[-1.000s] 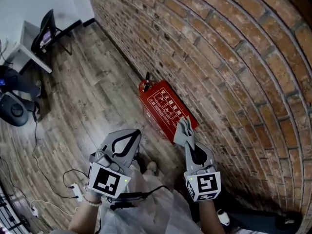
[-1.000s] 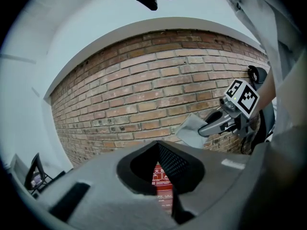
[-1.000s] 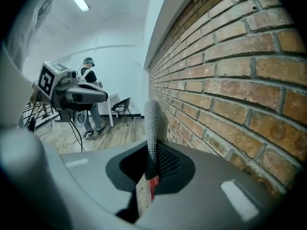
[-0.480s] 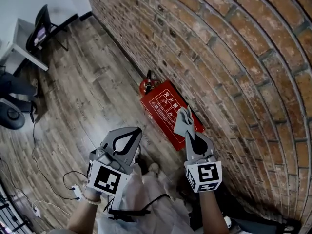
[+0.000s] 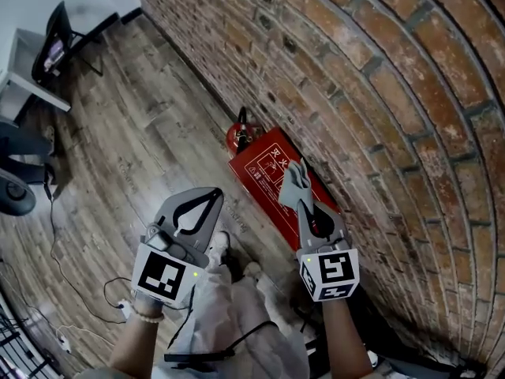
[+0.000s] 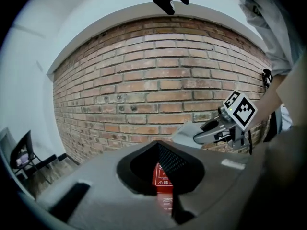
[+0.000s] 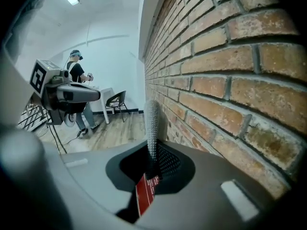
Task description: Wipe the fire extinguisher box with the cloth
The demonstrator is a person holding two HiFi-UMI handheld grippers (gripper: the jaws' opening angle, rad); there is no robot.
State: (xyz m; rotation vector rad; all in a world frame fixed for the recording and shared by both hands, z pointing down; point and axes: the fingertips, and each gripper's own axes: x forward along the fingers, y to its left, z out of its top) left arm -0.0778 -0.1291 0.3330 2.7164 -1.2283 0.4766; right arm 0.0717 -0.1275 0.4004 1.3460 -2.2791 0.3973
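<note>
We should lower the right gripper (image 5: pixel 306 208), clamped on the cloth (image 5: pixel 293 184), flat onto the fire extinguisher box (image 5: pixel 264 164) (left gripper (image 5: pixel 211 196) closed, empty), sweeping evenly.

The fire extinguisher box (image 5: pixel 264 168) is red with white print; the cloth (image 5: pixel 293 186) is grey; the wall (image 5: pixel 379 93) behind the box is reddish-brown brick, pale-jointed.
</note>
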